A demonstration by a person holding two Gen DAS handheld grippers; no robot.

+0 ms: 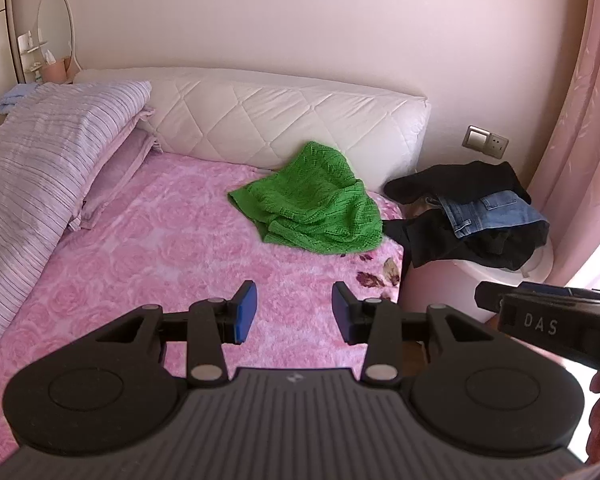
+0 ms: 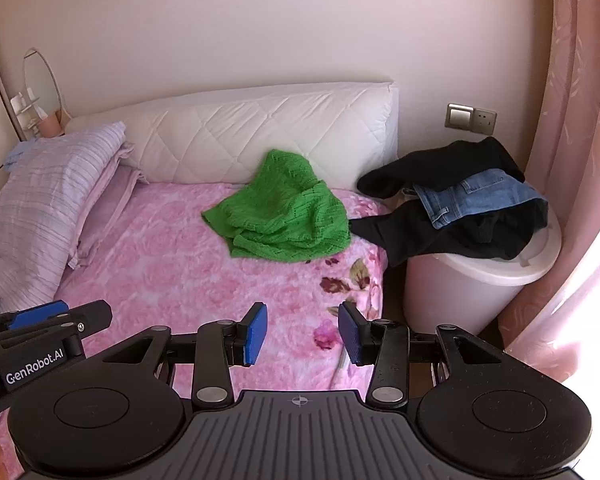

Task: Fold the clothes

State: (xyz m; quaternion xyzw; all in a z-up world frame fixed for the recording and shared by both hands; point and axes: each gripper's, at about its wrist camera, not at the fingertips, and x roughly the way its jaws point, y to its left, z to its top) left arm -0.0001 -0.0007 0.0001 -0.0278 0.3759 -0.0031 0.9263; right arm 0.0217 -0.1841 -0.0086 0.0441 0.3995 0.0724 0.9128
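Left gripper (image 1: 294, 312) and right gripper (image 2: 302, 334), jaws parted and empty, above the pink bed (image 2: 188, 264). Crumpled green knit sweater (image 2: 280, 216) lies near the headboard (image 2: 260, 128). Black garments (image 2: 440, 168) and jeans (image 2: 476, 196) are piled on a white bin (image 2: 480, 292) beside the bed.

A knitted sweater (image 1: 312, 200) is heaped on the bed (image 1: 180, 264), toward its far right corner, just before the headboard (image 1: 284, 120). Pillows (image 1: 112, 168) and a folded quilt (image 1: 32, 160) are stacked at the bed's left. A bin (image 2: 480, 280) stands right of the bed; jeans (image 2: 472, 196) are piled on dark garments (image 2: 440, 236) draped across it. A curtain (image 2: 580, 160) hangs further right.
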